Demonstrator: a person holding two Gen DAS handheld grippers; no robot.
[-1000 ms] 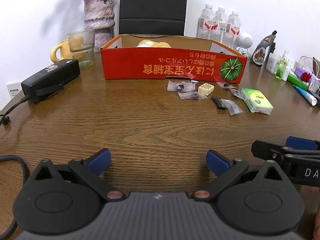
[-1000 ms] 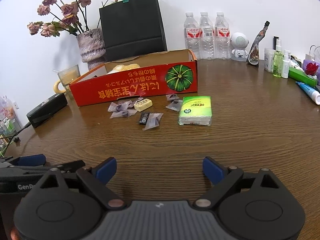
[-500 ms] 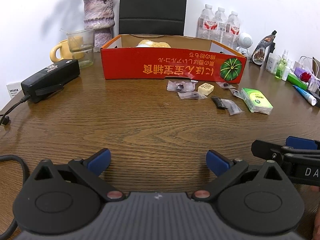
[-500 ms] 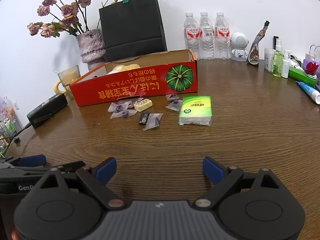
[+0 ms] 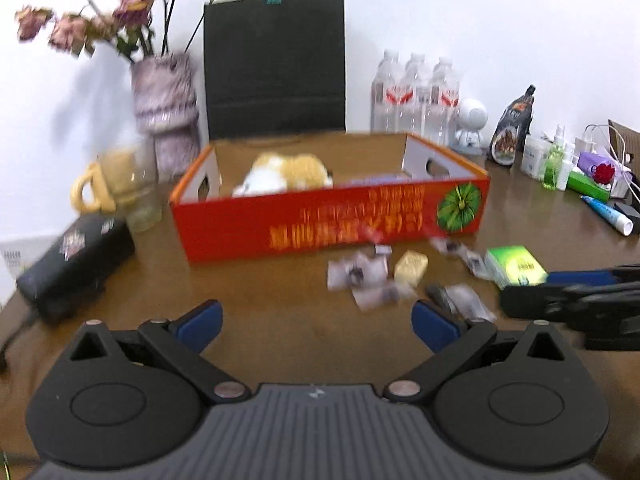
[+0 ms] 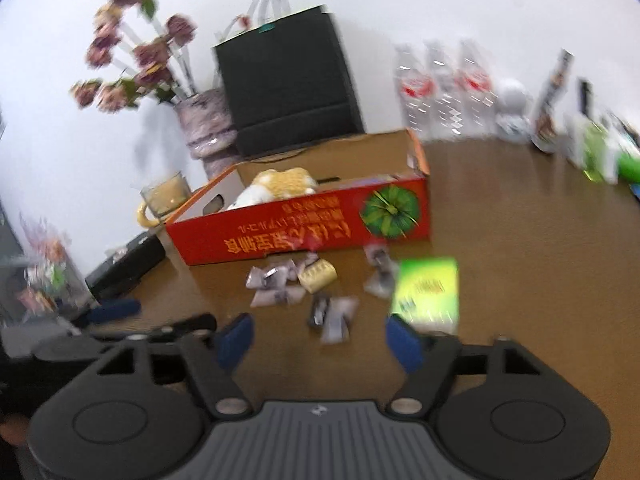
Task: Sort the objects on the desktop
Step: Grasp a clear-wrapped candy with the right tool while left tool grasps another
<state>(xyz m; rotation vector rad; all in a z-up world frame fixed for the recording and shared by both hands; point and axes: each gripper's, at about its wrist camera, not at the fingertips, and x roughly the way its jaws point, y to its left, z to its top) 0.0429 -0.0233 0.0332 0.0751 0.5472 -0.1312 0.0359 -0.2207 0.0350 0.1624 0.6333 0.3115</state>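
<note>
Both grippers are empty: left gripper (image 5: 316, 322) spread wide, right gripper (image 6: 316, 340) just narrowed on nothing. Small packets (image 6: 276, 284) lie beside the red box (image 6: 304, 226); neighbours could be scattered by a hasty approach.

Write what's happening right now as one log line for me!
stage: approach | left gripper: open, empty | right gripper: open, empty, jaws just closing | small packets, green pack: on table | red box: behind

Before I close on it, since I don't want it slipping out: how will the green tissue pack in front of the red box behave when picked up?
The green tissue pack looks soft-wrapped, so probably light and squashy. It lies flat, so rolling is unlikely. Its wrapper may be slippery.
</note>
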